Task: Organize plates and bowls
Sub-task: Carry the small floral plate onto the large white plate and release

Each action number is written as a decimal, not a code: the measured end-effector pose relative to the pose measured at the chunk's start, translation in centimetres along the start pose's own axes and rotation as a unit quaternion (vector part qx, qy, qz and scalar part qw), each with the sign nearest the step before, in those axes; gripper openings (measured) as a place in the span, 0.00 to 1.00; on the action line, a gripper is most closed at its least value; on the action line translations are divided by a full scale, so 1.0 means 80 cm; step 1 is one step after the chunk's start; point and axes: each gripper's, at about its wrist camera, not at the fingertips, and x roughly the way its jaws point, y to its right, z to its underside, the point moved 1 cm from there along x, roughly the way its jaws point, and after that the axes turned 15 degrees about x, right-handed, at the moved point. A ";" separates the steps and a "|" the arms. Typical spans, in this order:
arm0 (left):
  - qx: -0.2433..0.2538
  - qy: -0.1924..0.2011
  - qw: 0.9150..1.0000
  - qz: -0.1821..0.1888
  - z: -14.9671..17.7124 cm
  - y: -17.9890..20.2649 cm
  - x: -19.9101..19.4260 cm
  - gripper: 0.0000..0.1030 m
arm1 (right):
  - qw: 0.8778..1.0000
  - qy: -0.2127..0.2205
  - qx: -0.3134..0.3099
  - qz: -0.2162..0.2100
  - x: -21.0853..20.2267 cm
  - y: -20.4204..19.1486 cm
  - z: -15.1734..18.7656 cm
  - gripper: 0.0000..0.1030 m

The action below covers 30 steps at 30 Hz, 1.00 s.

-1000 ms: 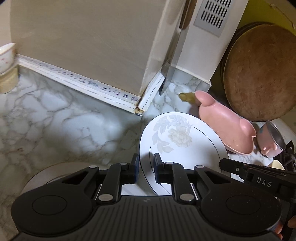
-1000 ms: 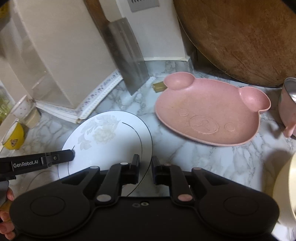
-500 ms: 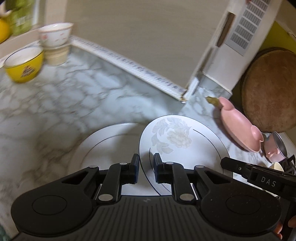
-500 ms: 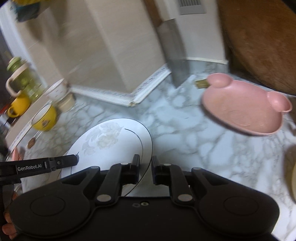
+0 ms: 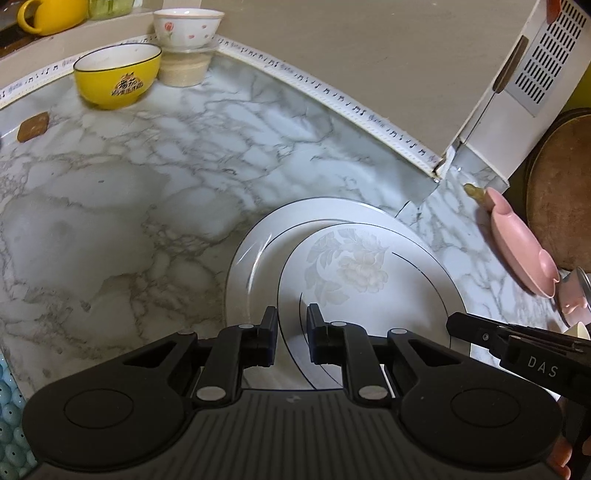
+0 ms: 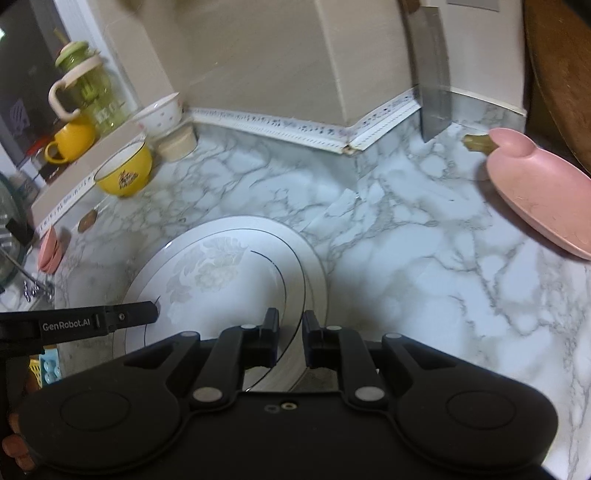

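Grippers L (image 5: 291,338) & R (image 6: 290,341) clamp floral plate (image 5: 365,280) over bigger plate (image 5: 255,258)

My floral plate (image 5: 369,288), carried between both my grippers, now sits over the plain white plate (image 5: 255,258), which a second ago only peeked out at the lower left. The pink bear plate (image 6: 543,199) has slid off toward the right edge of both views. The yellow bowl (image 5: 118,75) and the small flowered bowl (image 5: 188,22) have come into view at the far left corner of the marble counter (image 5: 129,192).
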 end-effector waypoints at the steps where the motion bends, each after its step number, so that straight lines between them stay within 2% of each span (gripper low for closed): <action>1: 0.002 -0.001 1.000 -0.001 0.001 0.000 0.002 0.14 | 1.000 -0.003 -0.001 0.001 0.003 -0.001 0.001 0.14; 16: 0.015 -0.008 1.000 -0.003 0.001 -0.003 0.011 0.14 | 1.000 -0.018 0.005 0.011 0.023 -0.001 0.002 0.14; 30: 0.017 -0.025 0.999 0.034 -0.004 -0.018 0.013 0.15 | 1.000 -0.023 0.021 0.001 0.030 0.005 -0.005 0.13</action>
